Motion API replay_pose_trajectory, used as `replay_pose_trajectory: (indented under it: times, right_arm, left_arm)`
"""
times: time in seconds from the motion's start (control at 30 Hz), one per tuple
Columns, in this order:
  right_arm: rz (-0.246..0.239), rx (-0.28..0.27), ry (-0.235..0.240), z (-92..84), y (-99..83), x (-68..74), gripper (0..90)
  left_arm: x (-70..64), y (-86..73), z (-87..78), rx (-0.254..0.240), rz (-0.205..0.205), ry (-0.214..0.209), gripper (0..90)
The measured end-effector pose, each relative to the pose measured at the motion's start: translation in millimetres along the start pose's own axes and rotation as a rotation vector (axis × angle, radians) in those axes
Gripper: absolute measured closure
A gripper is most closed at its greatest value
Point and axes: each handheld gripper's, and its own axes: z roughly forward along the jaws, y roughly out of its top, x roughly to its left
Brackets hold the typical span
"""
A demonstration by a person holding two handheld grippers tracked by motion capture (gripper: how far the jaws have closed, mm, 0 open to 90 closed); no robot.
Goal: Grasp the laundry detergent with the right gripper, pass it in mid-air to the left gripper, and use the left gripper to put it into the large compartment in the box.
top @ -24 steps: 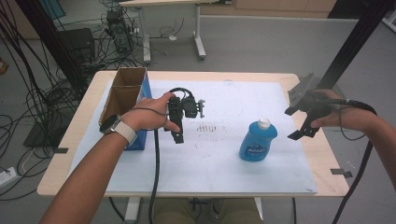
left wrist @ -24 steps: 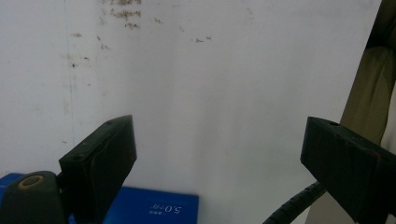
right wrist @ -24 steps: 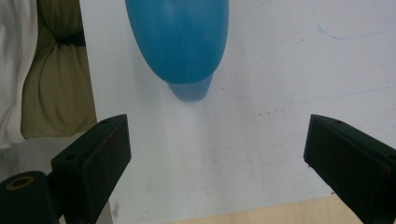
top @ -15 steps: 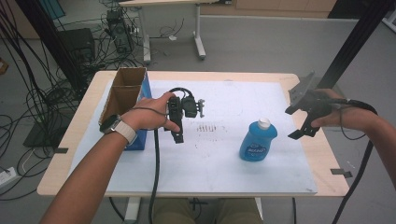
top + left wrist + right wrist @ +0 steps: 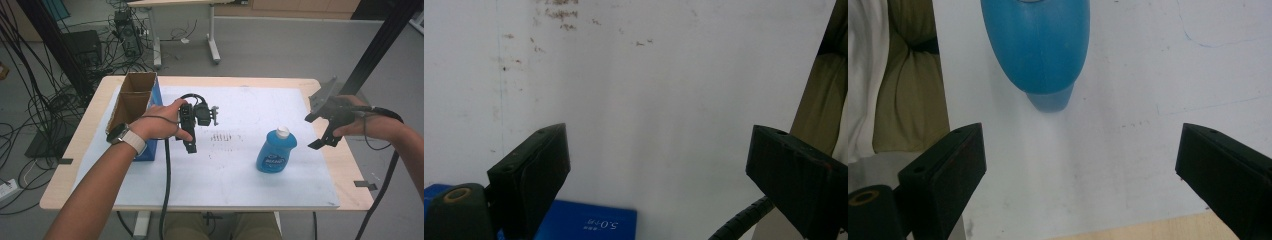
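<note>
Two hands hold two black grippers over a white mat (image 5: pixel 225 170) that lies on a wooden table (image 5: pixel 95 120).

At the left edge of the mat stands a tall cardboard box (image 5: pixel 132 97) with an open top. It has a blue side that faces the person. In the left gripper view a blue corner with small print (image 5: pixel 589 225) shows at the bottom; it may be this same box, but the view is too tight to be sure.

Next comes the left gripper (image 5: pixel 190 142), just beside the box and a bit toward the middle of the mat. Its tips point down at the mat. Its jaws stand wide apart and nothing is between them. In the left gripper view there is just bare white mat with a few little brown marks between the two black jaws.

Right of the middle stands a blue bottle (image 5: pixel 276 150) with a white cap. It is upright and nothing touches it.

Last is the right gripper (image 5: pixel 322 132), over the right edge of the mat, near the bottle but apart from it. Its jaws are wide too, with nothing in them. In the right gripper view the blue bottle (image 5: pixel 1035 45) sits ahead of the jaws, a bit to the left.
</note>
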Motion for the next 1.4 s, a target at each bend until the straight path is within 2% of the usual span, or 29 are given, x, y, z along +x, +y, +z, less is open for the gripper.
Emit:
replay_pose_trajectory:
  times: [0.87, 1.4]
  right_arm:
    - [0.000, -0.033, 0.012, 4.7, -3.0, 2.7, 5.6]
    - [-0.007, -0.080, 0.008, 9.3, -8.1, 4.7, 5.1]
  left_arm:
    - [-0.9, -1.0, -0.6, -0.008, -0.006, 0.004, 10.8]
    - [-0.4, -2.2, 0.0, -0.017, -0.014, 0.006, 10.7]
